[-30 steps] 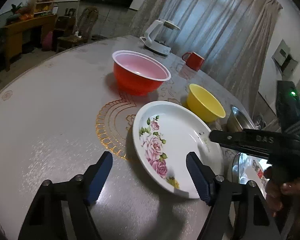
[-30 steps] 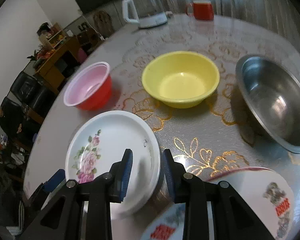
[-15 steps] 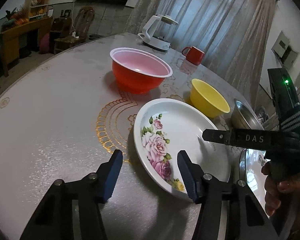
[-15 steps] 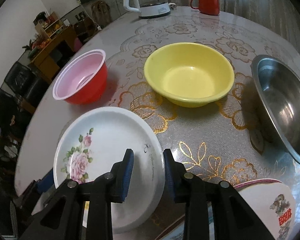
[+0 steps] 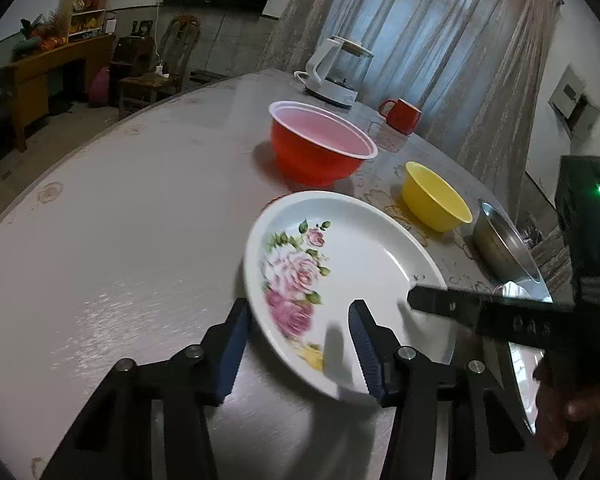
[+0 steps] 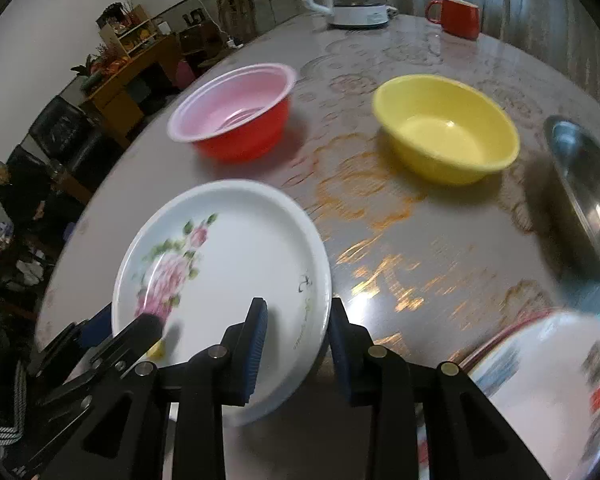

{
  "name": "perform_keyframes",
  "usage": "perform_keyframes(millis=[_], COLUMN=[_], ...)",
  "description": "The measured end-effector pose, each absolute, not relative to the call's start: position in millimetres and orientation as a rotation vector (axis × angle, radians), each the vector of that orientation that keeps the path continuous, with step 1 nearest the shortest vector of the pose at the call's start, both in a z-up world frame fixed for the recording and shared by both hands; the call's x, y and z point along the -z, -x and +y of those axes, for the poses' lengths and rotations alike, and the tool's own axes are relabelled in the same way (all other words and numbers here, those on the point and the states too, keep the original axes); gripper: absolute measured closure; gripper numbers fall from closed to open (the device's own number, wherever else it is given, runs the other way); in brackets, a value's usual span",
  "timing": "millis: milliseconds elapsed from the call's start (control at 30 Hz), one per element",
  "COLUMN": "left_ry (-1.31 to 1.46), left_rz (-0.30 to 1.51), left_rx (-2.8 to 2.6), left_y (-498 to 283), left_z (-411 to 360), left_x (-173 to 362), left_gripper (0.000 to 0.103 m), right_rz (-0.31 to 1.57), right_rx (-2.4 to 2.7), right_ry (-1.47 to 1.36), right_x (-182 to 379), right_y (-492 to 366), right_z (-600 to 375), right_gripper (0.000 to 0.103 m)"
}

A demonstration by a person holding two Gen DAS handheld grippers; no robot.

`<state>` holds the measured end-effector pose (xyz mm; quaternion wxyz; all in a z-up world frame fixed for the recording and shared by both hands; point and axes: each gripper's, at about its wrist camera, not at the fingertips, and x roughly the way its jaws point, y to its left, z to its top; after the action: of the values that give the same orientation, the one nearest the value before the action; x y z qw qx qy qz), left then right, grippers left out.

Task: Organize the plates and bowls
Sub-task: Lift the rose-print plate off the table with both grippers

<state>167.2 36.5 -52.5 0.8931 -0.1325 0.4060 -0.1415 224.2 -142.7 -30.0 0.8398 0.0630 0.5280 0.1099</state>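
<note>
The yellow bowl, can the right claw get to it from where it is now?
Probably not right away. The right claw has its fingers on both sides of the rose plate's rim, so it's busy. Otherwise only bare table lies between it and the yellow bowl.
</note>
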Motion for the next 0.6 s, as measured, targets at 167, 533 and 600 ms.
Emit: perform_keyframes(millis=[167, 533, 600], left_ry=[0.272, 0.329, 0.32], left_rz=[0.842, 0.824, 0.826], left_rx=[0.297, 0.331, 0.333], left_y=[-168, -174, -174], left_z=[49, 59, 58], left_x=[53, 55, 54], left_gripper=[0.051, 0.048, 0.051], right_rz=[1.069, 0.83, 0.83], right_rx=[-0.248, -0.255, -0.258], right_ry=[-0.22, -0.364, -0.376], right_x=[37, 48, 50], right_y=[-195, -163, -173], right_z=[-126, -134, -132], right_gripper=[0.071, 0.066, 0.068])
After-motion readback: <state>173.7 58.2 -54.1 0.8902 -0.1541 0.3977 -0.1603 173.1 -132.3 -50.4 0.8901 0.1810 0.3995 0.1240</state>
